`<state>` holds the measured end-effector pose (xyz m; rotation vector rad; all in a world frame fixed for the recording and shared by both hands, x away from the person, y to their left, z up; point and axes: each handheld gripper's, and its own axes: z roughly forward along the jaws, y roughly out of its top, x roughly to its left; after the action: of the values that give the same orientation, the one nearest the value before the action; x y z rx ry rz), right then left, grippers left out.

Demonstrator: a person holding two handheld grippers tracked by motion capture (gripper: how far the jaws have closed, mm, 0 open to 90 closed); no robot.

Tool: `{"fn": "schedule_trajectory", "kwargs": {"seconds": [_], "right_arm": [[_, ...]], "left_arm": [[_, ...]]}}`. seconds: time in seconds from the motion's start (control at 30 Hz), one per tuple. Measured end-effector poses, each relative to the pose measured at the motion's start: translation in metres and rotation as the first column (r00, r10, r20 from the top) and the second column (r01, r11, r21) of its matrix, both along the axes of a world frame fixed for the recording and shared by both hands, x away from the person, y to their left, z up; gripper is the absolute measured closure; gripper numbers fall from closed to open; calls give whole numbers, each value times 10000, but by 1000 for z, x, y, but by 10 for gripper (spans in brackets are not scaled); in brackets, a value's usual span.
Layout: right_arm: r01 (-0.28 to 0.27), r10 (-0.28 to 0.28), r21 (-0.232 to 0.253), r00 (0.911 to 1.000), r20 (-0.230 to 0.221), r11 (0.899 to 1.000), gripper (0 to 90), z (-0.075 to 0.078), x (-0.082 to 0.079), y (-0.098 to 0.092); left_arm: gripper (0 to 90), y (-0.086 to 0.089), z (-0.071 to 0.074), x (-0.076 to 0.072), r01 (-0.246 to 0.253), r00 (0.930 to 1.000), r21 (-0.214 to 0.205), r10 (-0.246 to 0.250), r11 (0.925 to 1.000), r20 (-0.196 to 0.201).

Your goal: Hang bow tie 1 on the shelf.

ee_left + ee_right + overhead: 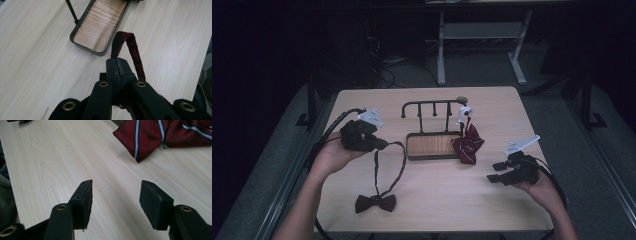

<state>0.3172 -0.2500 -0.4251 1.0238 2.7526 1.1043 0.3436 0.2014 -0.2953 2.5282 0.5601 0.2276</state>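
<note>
A dark maroon bow tie (pixel 375 203) lies near the table's front edge, its long strap (pixel 399 167) looping up to my left gripper (pixel 382 145), which is shut on the strap (pixel 130 47). A black hanger rack (pixel 432 106) with a wooden tray base (pixel 430 145) stands mid-table. A red striped bow tie (pixel 468 143) hangs from the rack's right end and rests partly on the table (pixel 150 137). My right gripper (pixel 496 171) hovers at the right front, open, with nothing between its jaws (pixel 116 197).
The light wooden table (pixel 492 200) has bare room at the front right and along the left. A white desk frame (pixel 479 35) stands on the floor beyond the far edge. Cables trail off both grippers over the table sides.
</note>
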Motion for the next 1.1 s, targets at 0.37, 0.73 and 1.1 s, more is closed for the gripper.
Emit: {"fn": "schedule_trajectory", "kwargs": {"seconds": [0.37,0.73,1.1], "right_arm": [[7,-7,71,10000,-21,10000,438,0,1,-1],[17,-16,154,10000,-14,9999,439,-2,3,-4],[10,-8,168,10000,-79,9999,439,-3,6,-7]], "left_arm": [[899,-5,11,3,103,9999,55,-103,9999,79],[900,-10,16,14,137,9999,-19,-136,9999,36],[900,-8,21,27,-5,10000,-256,4,9997,-57]]}}
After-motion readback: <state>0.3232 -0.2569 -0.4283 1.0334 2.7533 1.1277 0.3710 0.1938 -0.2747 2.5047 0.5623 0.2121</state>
